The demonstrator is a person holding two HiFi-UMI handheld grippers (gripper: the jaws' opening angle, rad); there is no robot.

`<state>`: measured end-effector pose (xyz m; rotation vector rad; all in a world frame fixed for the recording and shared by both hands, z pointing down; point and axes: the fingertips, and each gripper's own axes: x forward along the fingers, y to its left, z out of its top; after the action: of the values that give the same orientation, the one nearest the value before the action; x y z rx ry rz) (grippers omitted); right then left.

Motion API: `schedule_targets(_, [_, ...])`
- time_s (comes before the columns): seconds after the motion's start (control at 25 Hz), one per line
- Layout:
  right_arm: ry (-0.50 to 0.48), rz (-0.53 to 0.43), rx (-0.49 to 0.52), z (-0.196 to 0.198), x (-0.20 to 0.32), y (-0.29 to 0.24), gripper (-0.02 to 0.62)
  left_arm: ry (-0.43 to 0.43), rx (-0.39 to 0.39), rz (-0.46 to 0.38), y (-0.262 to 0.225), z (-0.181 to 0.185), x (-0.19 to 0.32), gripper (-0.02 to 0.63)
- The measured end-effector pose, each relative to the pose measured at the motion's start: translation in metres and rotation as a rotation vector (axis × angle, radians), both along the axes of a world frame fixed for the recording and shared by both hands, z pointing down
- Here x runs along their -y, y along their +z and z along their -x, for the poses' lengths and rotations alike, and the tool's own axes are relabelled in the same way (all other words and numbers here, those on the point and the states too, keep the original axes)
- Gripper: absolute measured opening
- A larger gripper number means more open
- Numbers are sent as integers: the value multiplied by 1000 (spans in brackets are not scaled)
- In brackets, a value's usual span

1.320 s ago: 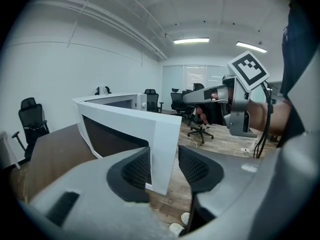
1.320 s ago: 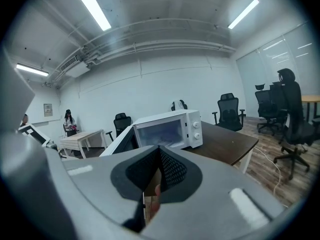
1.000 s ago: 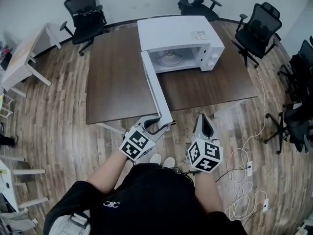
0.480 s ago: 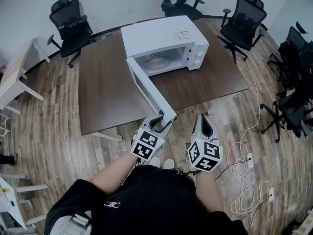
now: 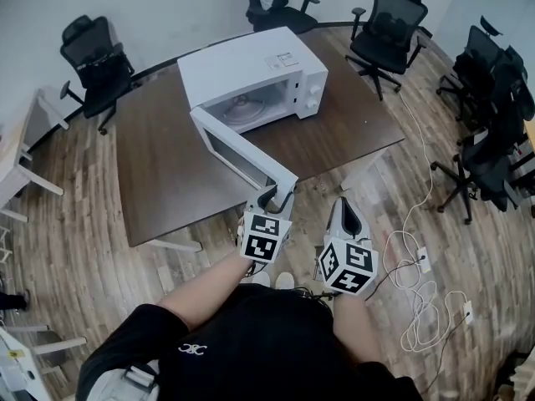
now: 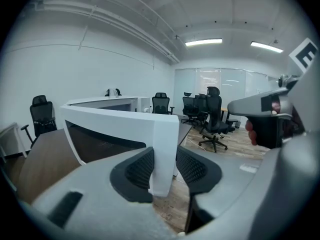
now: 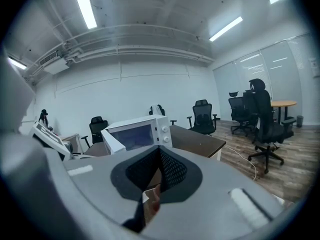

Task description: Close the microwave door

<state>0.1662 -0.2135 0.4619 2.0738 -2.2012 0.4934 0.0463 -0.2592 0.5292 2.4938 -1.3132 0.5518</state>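
**Microwave door (image 5: pixel 238 150) swinging shut in the left gripper (image 5: pixel 272 195)**

The left gripper pinches the door's free edge between its pads. Since a second ago the door seems to have swung partway toward the microwave (image 5: pixel 251 69) on the table (image 5: pixel 159 174), though the head camera turned too. It stands well ajar. The right gripper (image 5: pixel 347 211), jaws pressed together and empty, hangs alongside.
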Motion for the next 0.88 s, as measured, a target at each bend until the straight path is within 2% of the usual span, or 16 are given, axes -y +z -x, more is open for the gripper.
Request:
schedule_targets(0.48, [33, 21, -2, -20, -4, 7, 8, -46, -13, 16, -2, -38, 49, 150])
schedule_targets(0.88, [71, 34, -7, -46, 3, 11, 8, -107, -17, -25, -2, -65, 103, 144])
